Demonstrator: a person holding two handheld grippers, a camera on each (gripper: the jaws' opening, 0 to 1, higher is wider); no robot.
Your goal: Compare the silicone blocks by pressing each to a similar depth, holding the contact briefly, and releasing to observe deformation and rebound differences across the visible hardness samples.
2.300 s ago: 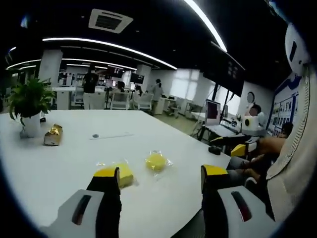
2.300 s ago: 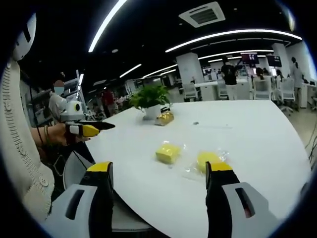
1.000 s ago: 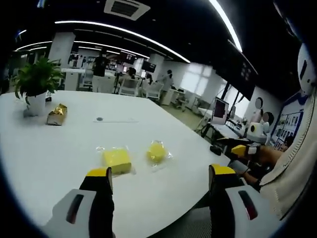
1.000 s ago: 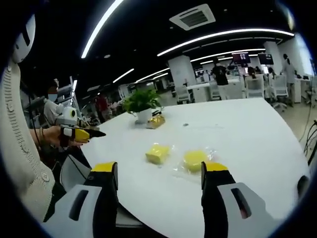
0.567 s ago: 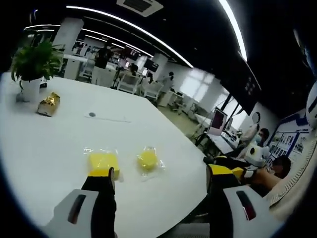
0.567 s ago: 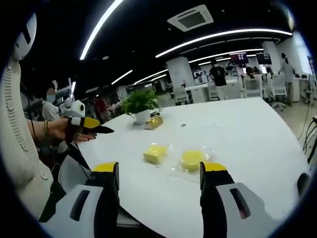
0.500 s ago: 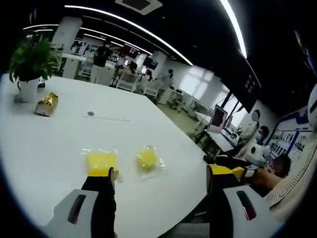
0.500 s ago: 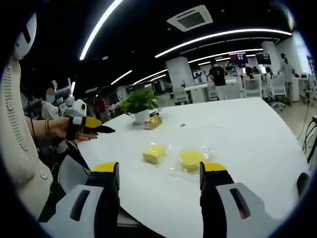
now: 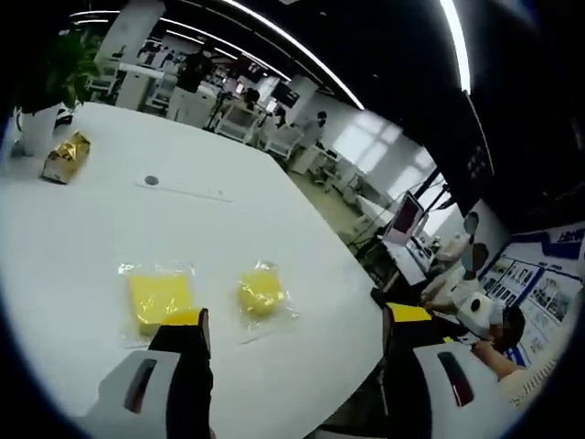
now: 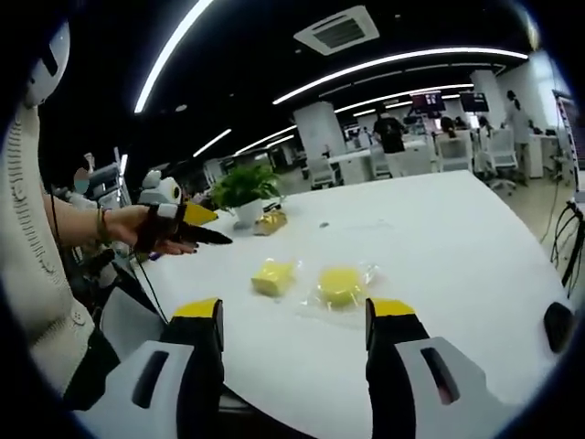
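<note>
Two yellow silicone blocks in clear bags lie side by side on the white table (image 9: 82, 229). The square block (image 9: 157, 300) sits just beyond my left jaw, and the rounder block (image 9: 260, 290) lies to its right. My left gripper (image 9: 294, 320) hovers open above the table's near edge, holding nothing. In the right gripper view the square block (image 10: 274, 276) and the rounder block (image 10: 340, 285) lie ahead of my open right gripper (image 10: 292, 313). A hand holds the left gripper (image 10: 203, 227) over the table's left edge, apart from the blocks.
A potted plant (image 10: 245, 187) and a gold packet (image 10: 271, 219) stand at the table's far side, the packet (image 9: 66, 157) also in the left gripper view. A small dark disc (image 9: 151, 181) lies mid-table. A black object (image 10: 556, 326) sits near the right edge. People and desks fill the background.
The left gripper has come forward over the table's edge and tilted down toward the blocks. In the right gripper view the hand with it has moved right. The blocks have stayed put.
</note>
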